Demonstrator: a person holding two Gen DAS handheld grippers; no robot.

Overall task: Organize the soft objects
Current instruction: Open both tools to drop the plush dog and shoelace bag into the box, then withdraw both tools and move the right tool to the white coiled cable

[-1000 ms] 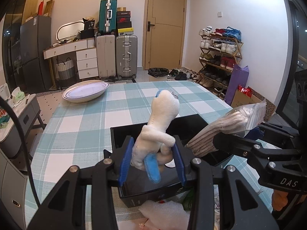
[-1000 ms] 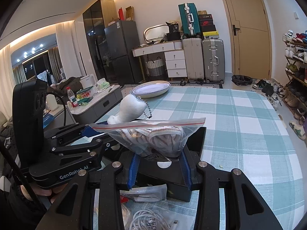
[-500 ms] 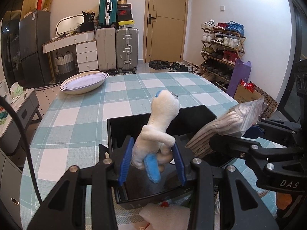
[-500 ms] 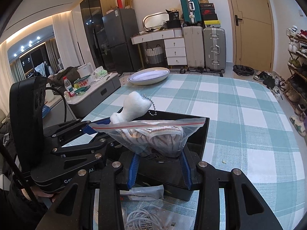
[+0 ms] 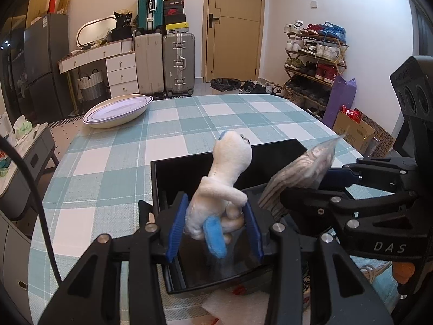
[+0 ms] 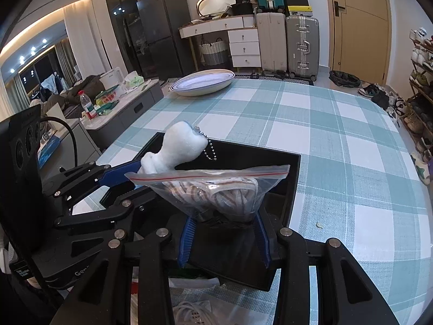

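Checked tablecloth (image 5: 113, 178) lay under a black box (image 5: 189, 168); above it the left gripper (image 5: 215, 226) clutched a plush toy (image 5: 224, 178), while beside it the right gripper (image 6: 224, 239), jaws just easing apart, pinched a zip bag (image 6: 216, 192).

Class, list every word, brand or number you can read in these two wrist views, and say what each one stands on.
"DAS": on the right gripper, seen from the left wrist.
"Gen...", cut off: on the left gripper, seen from the right wrist.
Shoe boxes, a small label on the left gripper's body, the packets near the black box: print too small or blurred.
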